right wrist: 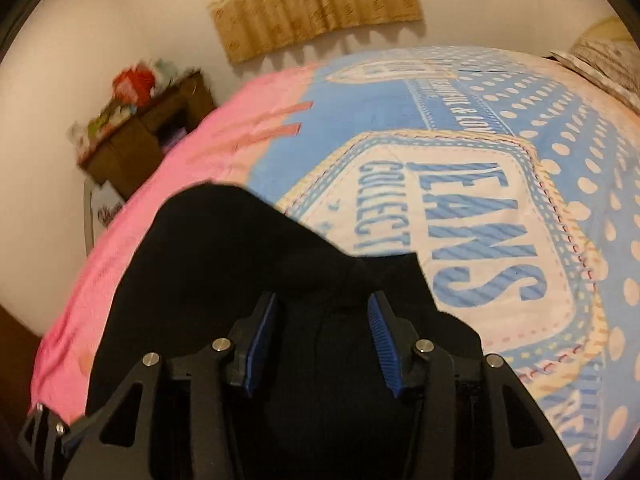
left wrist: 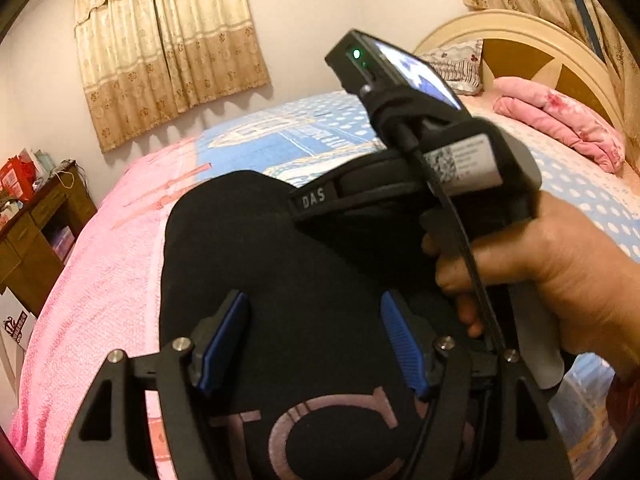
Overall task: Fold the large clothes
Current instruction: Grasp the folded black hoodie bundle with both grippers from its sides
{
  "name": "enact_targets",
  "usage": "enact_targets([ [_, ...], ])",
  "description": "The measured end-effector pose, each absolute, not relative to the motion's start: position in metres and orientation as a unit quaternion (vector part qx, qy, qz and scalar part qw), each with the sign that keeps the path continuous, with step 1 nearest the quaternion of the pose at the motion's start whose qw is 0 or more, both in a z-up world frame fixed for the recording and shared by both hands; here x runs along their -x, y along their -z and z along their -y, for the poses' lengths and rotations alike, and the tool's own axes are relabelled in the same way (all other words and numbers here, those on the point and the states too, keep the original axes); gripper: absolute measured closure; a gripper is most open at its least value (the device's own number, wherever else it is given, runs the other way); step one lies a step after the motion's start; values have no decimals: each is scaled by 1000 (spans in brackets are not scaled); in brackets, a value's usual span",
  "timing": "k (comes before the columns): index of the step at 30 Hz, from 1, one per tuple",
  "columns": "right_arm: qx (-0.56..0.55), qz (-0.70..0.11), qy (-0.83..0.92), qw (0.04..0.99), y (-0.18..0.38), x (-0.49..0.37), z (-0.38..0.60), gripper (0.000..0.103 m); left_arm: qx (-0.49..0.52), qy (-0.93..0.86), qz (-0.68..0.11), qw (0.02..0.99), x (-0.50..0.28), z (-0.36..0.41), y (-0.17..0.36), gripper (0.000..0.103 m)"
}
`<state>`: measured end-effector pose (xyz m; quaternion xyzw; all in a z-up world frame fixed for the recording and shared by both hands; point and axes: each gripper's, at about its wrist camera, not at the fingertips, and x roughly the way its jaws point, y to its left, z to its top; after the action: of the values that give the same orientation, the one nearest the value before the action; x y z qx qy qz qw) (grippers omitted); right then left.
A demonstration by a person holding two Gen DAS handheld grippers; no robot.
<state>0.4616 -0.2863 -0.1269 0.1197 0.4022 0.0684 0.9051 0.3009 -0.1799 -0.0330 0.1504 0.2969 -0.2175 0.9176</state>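
Note:
A black garment (left wrist: 256,248) with a pinkish printed logo lies on the bed, mostly on the pink part of the cover. My left gripper (left wrist: 316,312) hangs just above it with its blue-padded jaws spread wide and nothing between them. The right gripper's body (left wrist: 420,168), held by a hand, crosses the left wrist view above the garment's right side. In the right wrist view the same garment (right wrist: 208,264) fills the lower middle. My right gripper (right wrist: 322,304) is open over a folded edge of it, with nothing held.
The bed cover (right wrist: 500,208) is blue and white with "JEANS" print and a pink part at the left. A wooden desk (left wrist: 32,224) with clutter stands left of the bed. A pink folded blanket (left wrist: 560,120) and a pillow (left wrist: 456,64) lie by the headboard.

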Motion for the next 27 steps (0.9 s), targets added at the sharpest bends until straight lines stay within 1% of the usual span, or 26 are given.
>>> enact_targets([
  [4,-156,-395,-79,902,131,-457,296,55,-146,217,-297,918,-301,181,32,31],
  [8,-181,-388,-67,901,118,-440,303,40,-133,248,-302,911,-297,167,19,25],
  [9,-192,-385,-74,900,113,-434,306,39,-124,259,-304,908,-297,160,14,19],
  [10,-206,-378,-88,898,107,-424,312,39,-113,267,-305,907,-298,151,8,11],
  [12,-229,-355,-109,900,94,-400,327,39,-91,275,-296,910,-301,127,-7,2],
  [14,-243,-326,-119,906,81,-373,344,37,-69,263,-282,920,-309,103,-21,1],
  [17,-246,-309,-113,912,69,-343,365,23,-51,251,-275,927,-326,80,-29,0],
  [18,-244,-310,-117,912,69,-339,366,21,-44,251,-281,925,-335,75,-27,0],
  [23,-172,-376,-109,904,92,-345,351,20,-10,258,-366,894,-379,82,17,0],
  [25,-183,-398,-104,893,114,-350,356,20,10,274,-384,882,-381,88,36,0],
  [27,-225,-412,-109,876,136,-355,369,19,58,299,-395,867,-380,89,46,0],
])
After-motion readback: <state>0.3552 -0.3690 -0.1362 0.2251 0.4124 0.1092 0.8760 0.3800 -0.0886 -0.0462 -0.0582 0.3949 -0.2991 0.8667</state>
